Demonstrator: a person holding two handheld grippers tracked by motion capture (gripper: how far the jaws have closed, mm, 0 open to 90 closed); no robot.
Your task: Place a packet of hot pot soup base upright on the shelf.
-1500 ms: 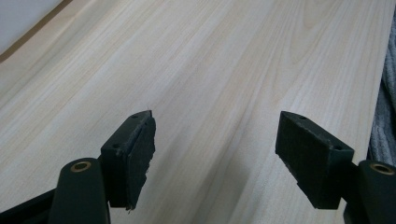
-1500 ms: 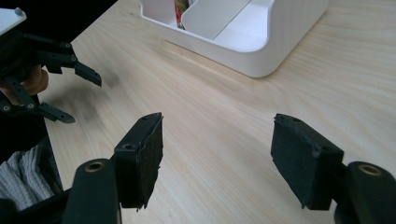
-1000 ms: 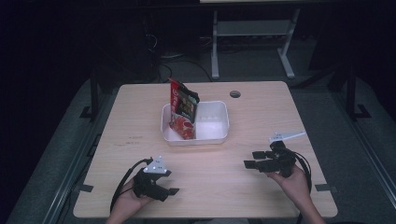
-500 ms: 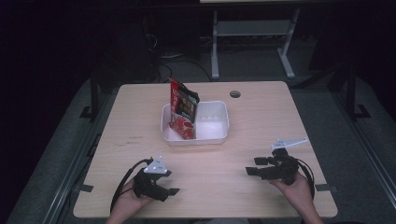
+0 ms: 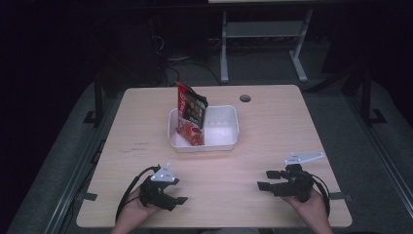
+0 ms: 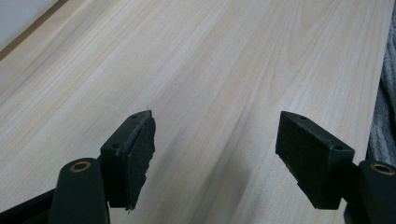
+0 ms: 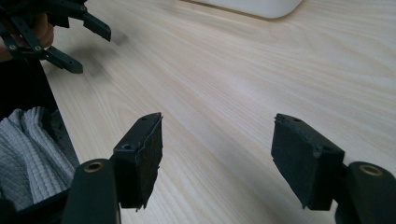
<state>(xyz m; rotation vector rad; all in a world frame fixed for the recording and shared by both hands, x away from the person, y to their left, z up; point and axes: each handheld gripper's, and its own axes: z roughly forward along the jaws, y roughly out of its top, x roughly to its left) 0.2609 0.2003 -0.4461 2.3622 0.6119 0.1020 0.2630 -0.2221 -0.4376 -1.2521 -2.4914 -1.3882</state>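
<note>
Left gripper: I have my left gripper low on the wooden table, at about 7 o'clock from the table's centre in the high view, near the front edge. Its jaws are spread wide with bare wood between them; in the left gripper view nothing sits between the pads.

Right gripper: my right gripper rests at about 4 o'clock from the table's centre, jaws pointing toward 9 o'clock across the table. They are spread apart and hold nothing; the right gripper view shows plain wood grain in the gap.

Gripper spacing: the two are well apart, each on its own side of the near edge. In the right gripper view I can see the left one at the upper left corner.

White tray: a white two-compartment tray sits just beyond the table's centre, toward 12 o'clock from both grippers and well apart from them. Its rounded edge shows at the top of the right gripper view.

Snack packet: a red snack packet stands nearly upright in the tray's left compartment, tilted slightly, its top rising above the rim. The right compartment looks bare.

Table hole: a round cable hole lies at about 1 o'clock from the tray.
</note>
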